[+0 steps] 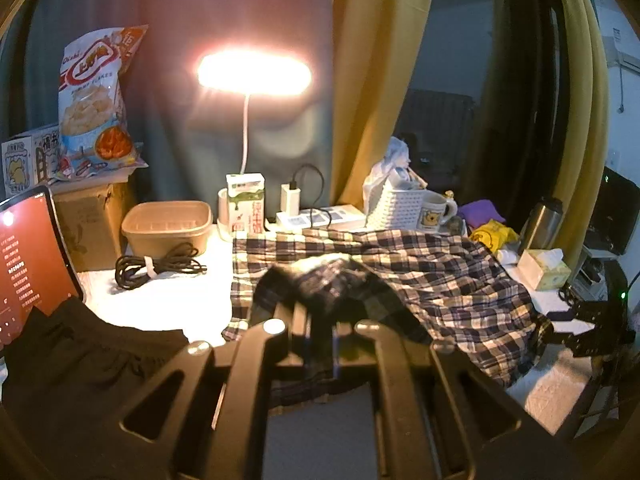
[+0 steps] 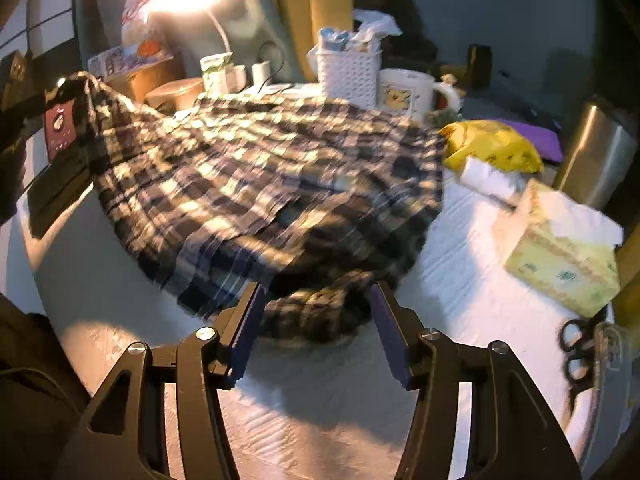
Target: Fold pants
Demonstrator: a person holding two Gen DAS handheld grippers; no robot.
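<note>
snack bag: "Oishi", "...FLAKES" | other txt unreadable

Dim room, lit warmly by a glaring desk lamp; plaid pants motion-blurred; edges bent by fisheye.

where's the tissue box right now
The tissue box sits on the white table surface at the right of the right wrist view, beside the plaid pants, just in front of the steel flask.
</note>
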